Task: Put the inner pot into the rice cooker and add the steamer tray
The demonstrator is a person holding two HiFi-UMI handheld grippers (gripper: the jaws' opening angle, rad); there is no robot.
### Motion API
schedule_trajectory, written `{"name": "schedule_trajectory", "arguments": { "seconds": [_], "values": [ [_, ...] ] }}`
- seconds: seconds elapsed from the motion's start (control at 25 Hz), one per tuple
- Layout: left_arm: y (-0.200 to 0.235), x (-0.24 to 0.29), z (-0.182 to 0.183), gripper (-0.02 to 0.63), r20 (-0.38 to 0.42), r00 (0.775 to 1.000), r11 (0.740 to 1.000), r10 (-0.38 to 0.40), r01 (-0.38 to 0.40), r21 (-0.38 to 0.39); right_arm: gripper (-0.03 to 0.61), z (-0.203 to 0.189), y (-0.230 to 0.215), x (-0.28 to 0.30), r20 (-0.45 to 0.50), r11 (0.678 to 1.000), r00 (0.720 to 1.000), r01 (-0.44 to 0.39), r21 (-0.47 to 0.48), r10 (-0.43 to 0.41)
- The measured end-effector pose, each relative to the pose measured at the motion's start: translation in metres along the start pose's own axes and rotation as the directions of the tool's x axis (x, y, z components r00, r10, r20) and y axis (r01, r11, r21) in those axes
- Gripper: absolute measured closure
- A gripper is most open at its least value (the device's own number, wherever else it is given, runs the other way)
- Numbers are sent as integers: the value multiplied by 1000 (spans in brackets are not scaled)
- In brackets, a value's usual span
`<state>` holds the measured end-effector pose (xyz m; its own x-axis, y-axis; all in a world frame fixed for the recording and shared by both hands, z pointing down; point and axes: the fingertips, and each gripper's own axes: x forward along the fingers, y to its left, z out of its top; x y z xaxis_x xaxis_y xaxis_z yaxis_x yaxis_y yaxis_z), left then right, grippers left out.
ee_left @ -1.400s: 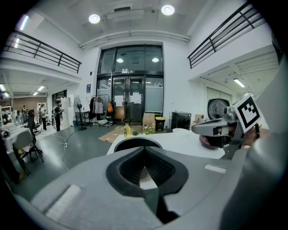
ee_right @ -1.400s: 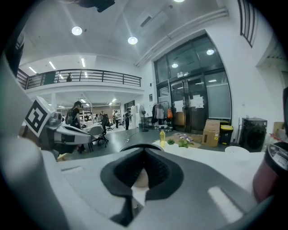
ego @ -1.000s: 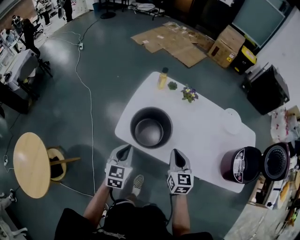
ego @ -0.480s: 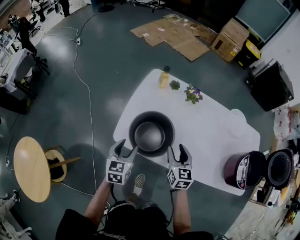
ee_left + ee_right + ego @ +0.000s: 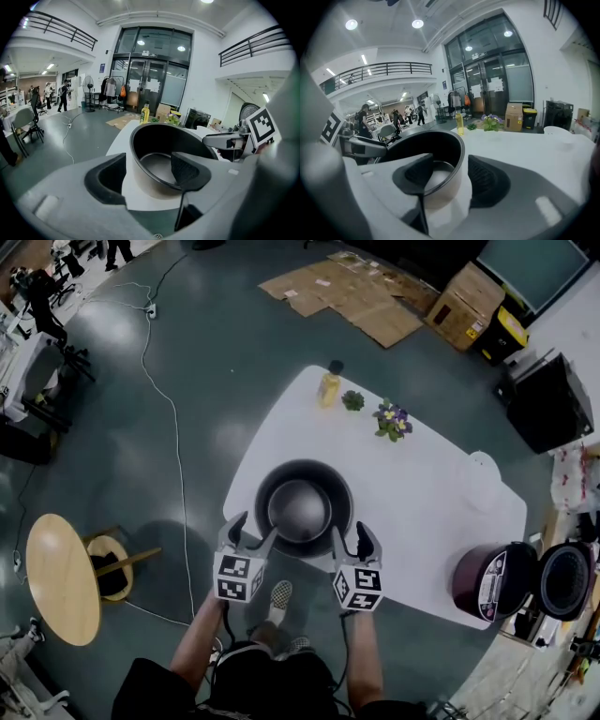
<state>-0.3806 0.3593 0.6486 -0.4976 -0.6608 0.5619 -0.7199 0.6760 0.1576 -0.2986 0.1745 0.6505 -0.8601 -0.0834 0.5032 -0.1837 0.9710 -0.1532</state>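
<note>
White table (image 5: 422, 493) holds the inner pot (image 5: 303, 507) near its front edge, just before the person. The pot's near rim sits between both pairs of jaws, left gripper (image 5: 251, 531) and right gripper (image 5: 350, 535) (both have just been opening wide, not squeezing). The rice cooker (image 5: 492, 579) waits far right, lid up, above a grey floor (image 5: 187, 381).

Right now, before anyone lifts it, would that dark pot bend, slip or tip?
The inner pot looks like rigid metal, so it probably won't flex. Its smooth wall shows no handles, so a grip on the rim may slip. Wide and squat on the table, it would likely slide rather than tip.
</note>
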Motion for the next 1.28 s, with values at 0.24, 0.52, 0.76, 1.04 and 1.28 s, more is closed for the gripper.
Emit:
{"name": "schedule_trajectory", "arguments": {
  "seconds": [0.24, 0.52, 0.76, 1.04, 1.28],
  "values": [
    [6, 10, -11, 320, -40, 999, 1000, 6, -6, 0, 344, -14, 1, 11, -52, 1000, 999, -12, 7, 12],
    [3, 16, -13, 370, -56, 998, 1000, -22, 22, -17, 400, -17, 5, 16, -55, 1000, 998, -28, 0, 28],
    [5, 18, -13, 403, -32, 999, 1000, -15, 15, -26, 411, -18, 4, 17, -54, 1000, 999, -6, 9, 6],
    [4, 12, -10, 421, -42, 999, 1000, 10, -10, -8, 431, -13, 4, 7, -27, 999, 999, 30, 12, -30],
    [-3, 2, 10, 437, 17, 1000, 1000, -4, 4, 17, 431, -1, 2, -9, 11, 998, 998, 66, 20, -66]
  ]
}}
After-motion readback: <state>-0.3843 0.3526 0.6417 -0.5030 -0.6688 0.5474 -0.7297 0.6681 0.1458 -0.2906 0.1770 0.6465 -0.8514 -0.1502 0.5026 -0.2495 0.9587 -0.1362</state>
